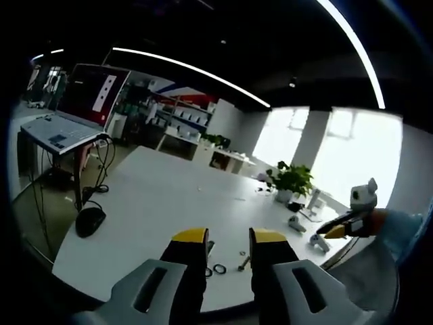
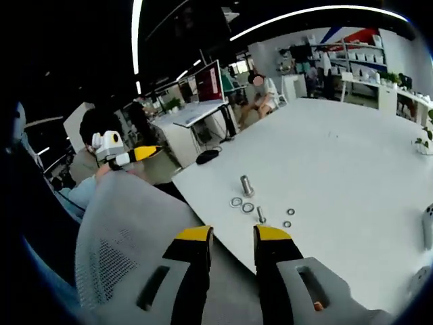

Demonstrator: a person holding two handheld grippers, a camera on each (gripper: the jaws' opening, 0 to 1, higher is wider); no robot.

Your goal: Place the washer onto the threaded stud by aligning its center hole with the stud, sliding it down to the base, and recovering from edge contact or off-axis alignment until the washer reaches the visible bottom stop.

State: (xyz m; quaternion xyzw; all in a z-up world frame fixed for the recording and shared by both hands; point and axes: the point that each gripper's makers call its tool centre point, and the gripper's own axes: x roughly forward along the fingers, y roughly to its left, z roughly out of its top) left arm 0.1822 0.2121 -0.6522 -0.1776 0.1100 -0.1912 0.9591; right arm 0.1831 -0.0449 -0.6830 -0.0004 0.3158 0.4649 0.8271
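Right tongs (image 2: 232, 237) hovering open and empty; washer (image 2: 236, 202) lying flat on the tabletop (image 2: 338, 156) just ahead, beside the upright threaded stud (image 2: 246, 185); left tongs (image 1: 230, 238) also gaping, holding nothing.

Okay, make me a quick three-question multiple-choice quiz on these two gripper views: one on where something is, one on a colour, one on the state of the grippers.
1. Where does the upright stud stand?
A. on the white table
B. on the mesh chair
C. on the floor

2. What colour are the tips of the right gripper?
A. red
B. yellow
C. green

3. What are the right gripper and the left gripper doing?
A. both clamp washers
B. one holds the stud
C. both open, holding nothing

Answers: 1 A, it rises from the tabletop beside the loose washers. 2 B, both tips are yellow. 3 C, each pair of jaws stands apart with nothing between.
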